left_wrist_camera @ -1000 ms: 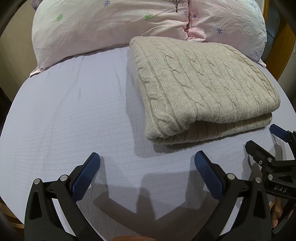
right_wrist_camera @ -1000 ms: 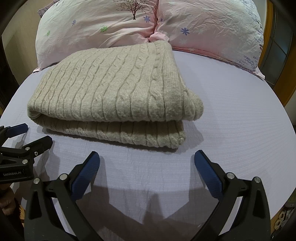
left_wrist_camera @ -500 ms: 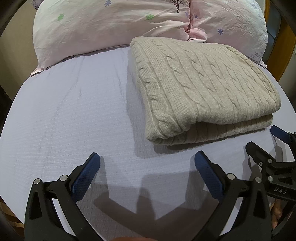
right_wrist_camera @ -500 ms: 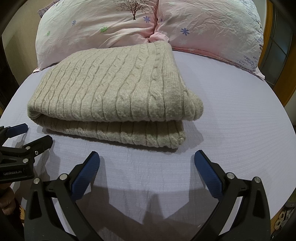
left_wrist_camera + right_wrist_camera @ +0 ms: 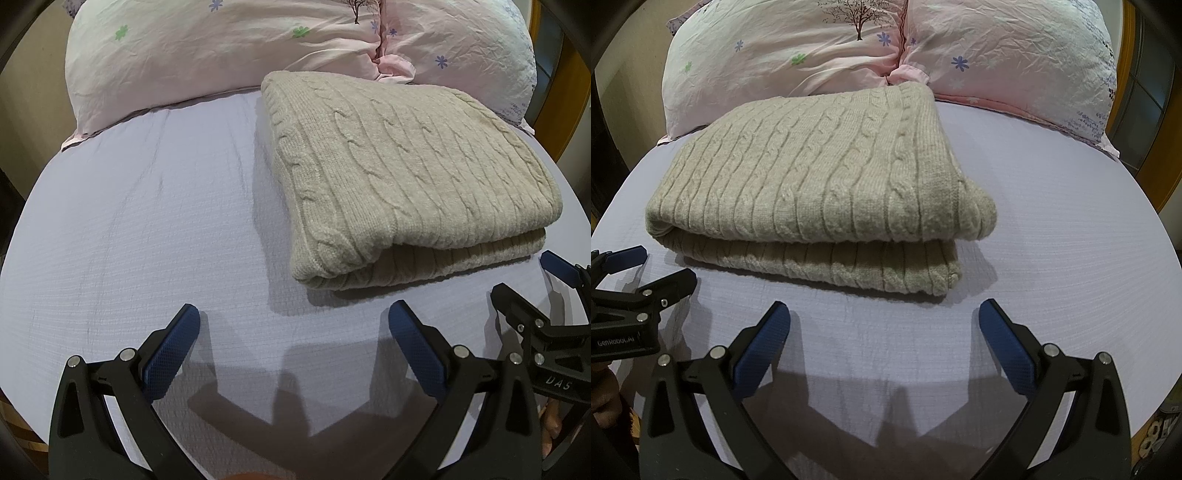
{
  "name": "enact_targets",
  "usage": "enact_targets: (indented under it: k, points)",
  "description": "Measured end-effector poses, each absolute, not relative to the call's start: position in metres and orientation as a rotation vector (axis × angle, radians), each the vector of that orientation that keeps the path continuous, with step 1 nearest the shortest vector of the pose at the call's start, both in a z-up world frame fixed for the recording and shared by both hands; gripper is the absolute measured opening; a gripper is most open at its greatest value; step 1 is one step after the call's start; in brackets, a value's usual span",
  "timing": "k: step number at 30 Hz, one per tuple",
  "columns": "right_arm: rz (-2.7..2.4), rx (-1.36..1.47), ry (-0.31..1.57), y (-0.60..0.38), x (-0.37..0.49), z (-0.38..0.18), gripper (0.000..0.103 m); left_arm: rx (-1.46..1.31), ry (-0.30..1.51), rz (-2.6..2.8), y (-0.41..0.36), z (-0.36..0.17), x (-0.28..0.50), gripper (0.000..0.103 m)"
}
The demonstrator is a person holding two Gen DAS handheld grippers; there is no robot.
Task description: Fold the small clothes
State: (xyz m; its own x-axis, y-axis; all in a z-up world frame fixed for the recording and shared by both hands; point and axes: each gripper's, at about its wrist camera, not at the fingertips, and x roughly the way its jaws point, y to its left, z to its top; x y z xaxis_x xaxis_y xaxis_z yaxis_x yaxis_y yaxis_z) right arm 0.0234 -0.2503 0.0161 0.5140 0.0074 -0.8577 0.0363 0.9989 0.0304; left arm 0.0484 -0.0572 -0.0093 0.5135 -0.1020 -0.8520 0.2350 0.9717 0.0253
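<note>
Sweater (image 5: 812,184) lies folded in a flat stack on the bed (image 5: 129,229), its far edge touching the pillows (image 5: 886,48). We hold the left gripper (image 5: 293,325) and right gripper (image 5: 884,321) near its front edge, fingers spread wide and empty, which suggests the fold is complete. Bare sheet on both sides leaves room to withdraw.
</note>
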Motion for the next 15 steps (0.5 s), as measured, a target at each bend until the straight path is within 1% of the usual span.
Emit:
enact_targets:
  k: [15]
  points:
    - [-0.021, 0.048, 1.03, -0.249, 0.0236, 0.0156, 0.101, 0.145, 1.015, -0.203, -0.0564, -0.0095, 0.0491, 0.102]
